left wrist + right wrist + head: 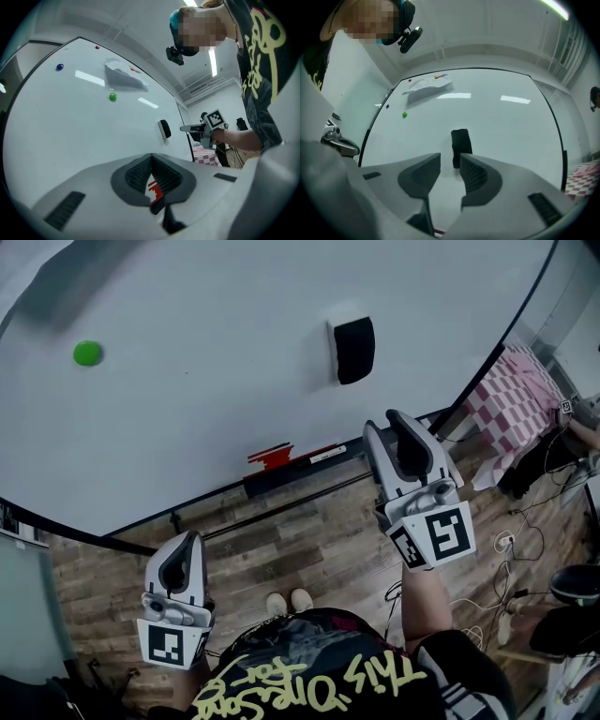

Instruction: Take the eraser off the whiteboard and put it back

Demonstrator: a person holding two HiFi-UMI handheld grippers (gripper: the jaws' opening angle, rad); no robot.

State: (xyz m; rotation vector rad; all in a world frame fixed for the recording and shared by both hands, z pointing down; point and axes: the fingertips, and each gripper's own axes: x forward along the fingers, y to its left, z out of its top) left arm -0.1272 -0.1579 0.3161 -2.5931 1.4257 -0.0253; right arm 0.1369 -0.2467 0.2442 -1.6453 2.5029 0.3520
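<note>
eraser point(354, 350): sat on the whiteboard point(234, 381), right of its middle.
magnet point(87, 353): on the whiteboard, far left, well apart from the eraser.
marker point(272, 457): lay on the tray point(300, 476) under the whiteboard, left of the eraser.
right gripper point(386, 424): near the eraser, below it, not touching.
left gripper point(192, 542): well left, nearer the person, over the floor point(309, 540).
cloth point(516, 399): beyond the whiteboard's right edge.

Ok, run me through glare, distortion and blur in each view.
Head view: dim, dark at the corners, the large white whiteboard bowed at its edge, the black rectangular eraser sharp. Left gripper view: strong fisheye, bright strip-light reflections on the board. Right gripper view: same curved edges, two such reflections, near jaws slightly soft.
</note>
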